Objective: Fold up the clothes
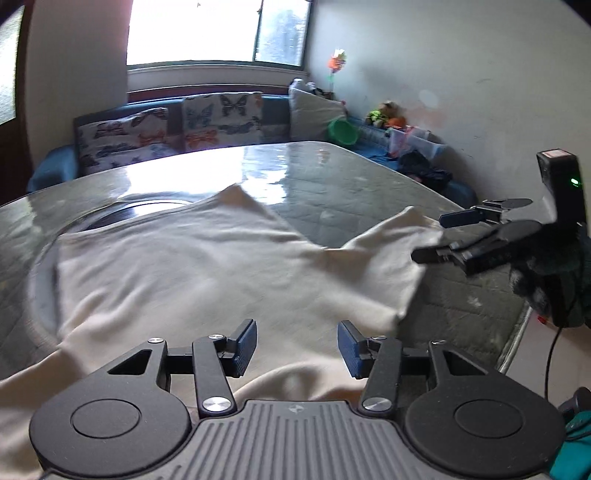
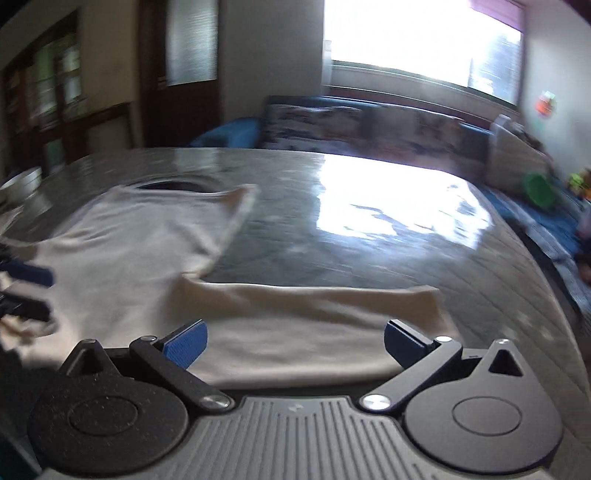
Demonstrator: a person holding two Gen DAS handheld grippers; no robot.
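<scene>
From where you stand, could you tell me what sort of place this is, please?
Most likely a room in a home: a cream garment lies spread on a glossy table, a sofa with butterfly cushions runs under a window, and toys sit in the corner.

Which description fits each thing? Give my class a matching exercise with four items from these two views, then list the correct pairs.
Things:
1. cream garment
2. green bucket
3. butterfly cushions
4. left gripper

Descriptions:
A. on the sofa under the window
B. open, above the near cloth
C. spread on the shiny table
D. beside the toys, by the right wall

Pairs: 1-C, 2-D, 3-A, 4-B
</scene>
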